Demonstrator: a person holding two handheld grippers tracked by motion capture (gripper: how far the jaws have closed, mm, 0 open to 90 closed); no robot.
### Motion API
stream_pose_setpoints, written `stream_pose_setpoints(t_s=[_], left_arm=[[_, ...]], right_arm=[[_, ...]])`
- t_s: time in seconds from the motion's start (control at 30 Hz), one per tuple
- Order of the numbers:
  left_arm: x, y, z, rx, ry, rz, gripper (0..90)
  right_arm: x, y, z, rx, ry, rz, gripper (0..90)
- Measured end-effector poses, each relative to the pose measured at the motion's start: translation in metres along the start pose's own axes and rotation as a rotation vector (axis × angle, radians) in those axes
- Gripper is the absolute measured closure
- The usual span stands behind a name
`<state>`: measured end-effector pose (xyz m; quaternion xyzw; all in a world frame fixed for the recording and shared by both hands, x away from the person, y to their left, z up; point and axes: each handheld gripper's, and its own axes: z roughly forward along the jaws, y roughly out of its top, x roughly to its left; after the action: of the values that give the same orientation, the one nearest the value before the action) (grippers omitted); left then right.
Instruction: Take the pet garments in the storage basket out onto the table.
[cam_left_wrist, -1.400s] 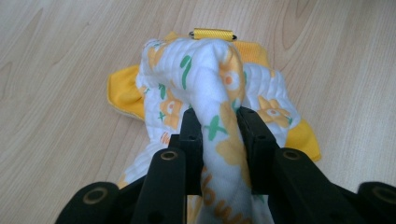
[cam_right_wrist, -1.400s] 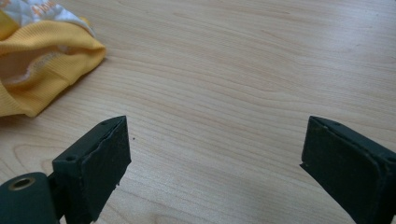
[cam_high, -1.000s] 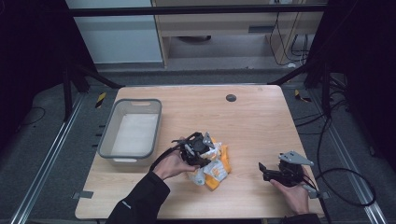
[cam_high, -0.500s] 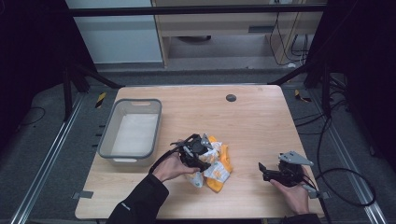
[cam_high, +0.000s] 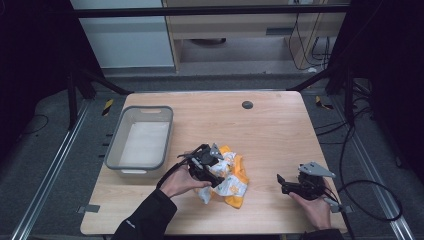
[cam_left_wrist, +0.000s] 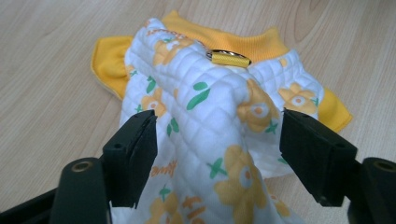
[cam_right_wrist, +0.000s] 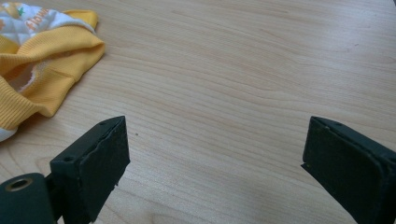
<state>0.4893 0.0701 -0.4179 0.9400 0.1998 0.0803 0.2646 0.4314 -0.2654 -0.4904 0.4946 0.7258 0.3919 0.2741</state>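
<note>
1. I see a small piece of clothing (cam_high: 227, 180) lying in a crumpled heap near the front middle of the bench (cam_high: 280, 130).
2. It is bunched up, so I cannot tell which way it points. In the high view the heap runs from the upper left down to the lower right.
3. In the left gripper view the cloth is white and puffy, with little stitched squares. It has yellow flowers and green leaves printed on it. A yellow ribbed band (cam_left_wrist: 243, 42) sits at the far end, with a small shiny ring (cam_left_wrist: 229, 57) just below it.
4. My left gripper (cam_left_wrist: 217, 154) has its fingers (cam_left_wrist: 133, 151) wide, one on each side of a raised fold of the cloth. They are not squeezing it.
5. My right gripper (cam_right_wrist: 212, 163) hovers low over bare wood, apart from the cloth, to its right. Its fingers (cam_right_wrist: 95, 163) are wide with nothing between them.
6. The bench is light wood with wavy grain lines.
7. A grey plastic tub (cam_high: 120, 147) sits at the left of the bench. It is a rectangle with round corners, and I see only its pale floor inside.
</note>
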Motion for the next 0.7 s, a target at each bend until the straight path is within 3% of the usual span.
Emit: stream_pose_setpoints(t_s=[0.3, 0.57, 0.7], left_arm=[[0.0, -0.006, -0.022, -0.093, 0.009, -0.034, 21.9], [0.002, -0.024, -0.044, -0.195, 0.081, -0.084, 21.4], [0.003, -0.036, -0.052, -0.224, 0.116, -0.103, 22.0]], right_arm=[[-0.001, 0.0, 0.0, -0.001, -0.001, -0.004, 7.3], [0.0, 0.0, 0.001, -0.001, 0.002, -0.001, 7.3], [0.0, 0.0, 0.0, -0.002, 0.004, 0.001, 7.3]])
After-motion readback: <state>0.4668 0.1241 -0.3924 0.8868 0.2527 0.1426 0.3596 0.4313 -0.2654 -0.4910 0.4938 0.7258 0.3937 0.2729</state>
